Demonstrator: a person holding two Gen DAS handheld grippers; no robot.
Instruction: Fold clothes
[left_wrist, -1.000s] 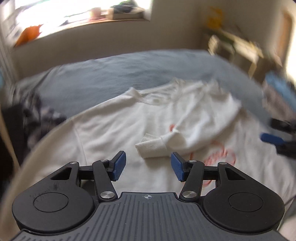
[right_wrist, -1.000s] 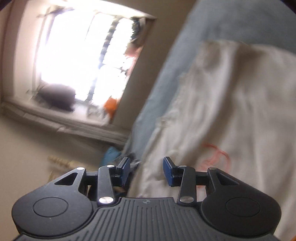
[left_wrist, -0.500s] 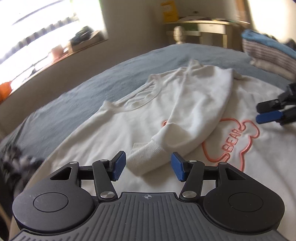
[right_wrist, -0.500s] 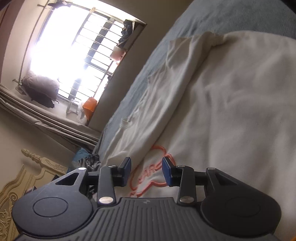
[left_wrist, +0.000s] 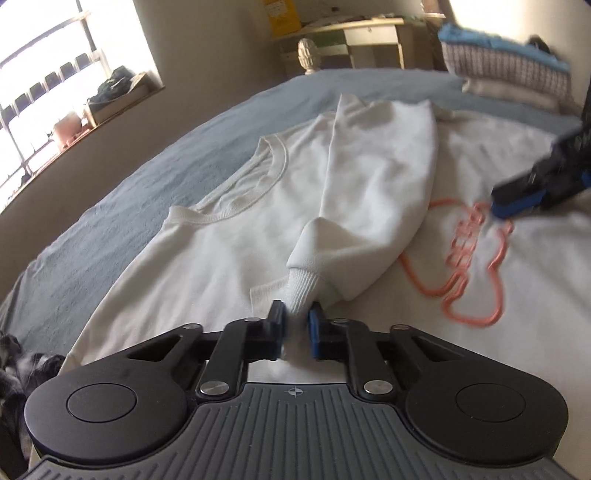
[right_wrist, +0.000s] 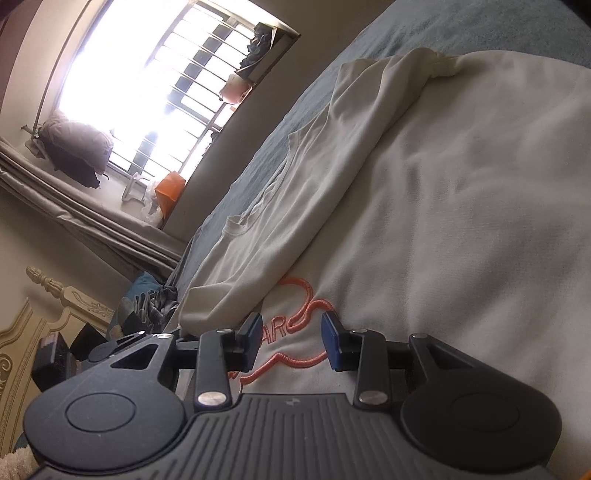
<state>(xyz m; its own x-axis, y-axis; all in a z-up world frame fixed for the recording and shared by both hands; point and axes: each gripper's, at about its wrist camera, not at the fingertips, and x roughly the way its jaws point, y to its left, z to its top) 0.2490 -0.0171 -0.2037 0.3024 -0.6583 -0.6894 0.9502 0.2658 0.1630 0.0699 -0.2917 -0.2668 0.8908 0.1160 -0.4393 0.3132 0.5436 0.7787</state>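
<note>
White sweatshirt (left_wrist: 229, 236): flat mid-bed (left_wrist: 155, 177), we fold it there
Cuff (left_wrist: 303, 290): our left gripper (left_wrist: 296, 325) closing on it, to move the sleeve
Right gripper (right_wrist: 289, 338): part-open, empty, steadying the print (right_wrist: 295, 325)

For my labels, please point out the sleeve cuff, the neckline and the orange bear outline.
sleeve cuff (left_wrist: 301, 290), left wrist view, ribbed end.
neckline (left_wrist: 258, 177), left wrist view, ribbed collar band.
orange bear outline (left_wrist: 476, 314), left wrist view, lower curve.
</note>
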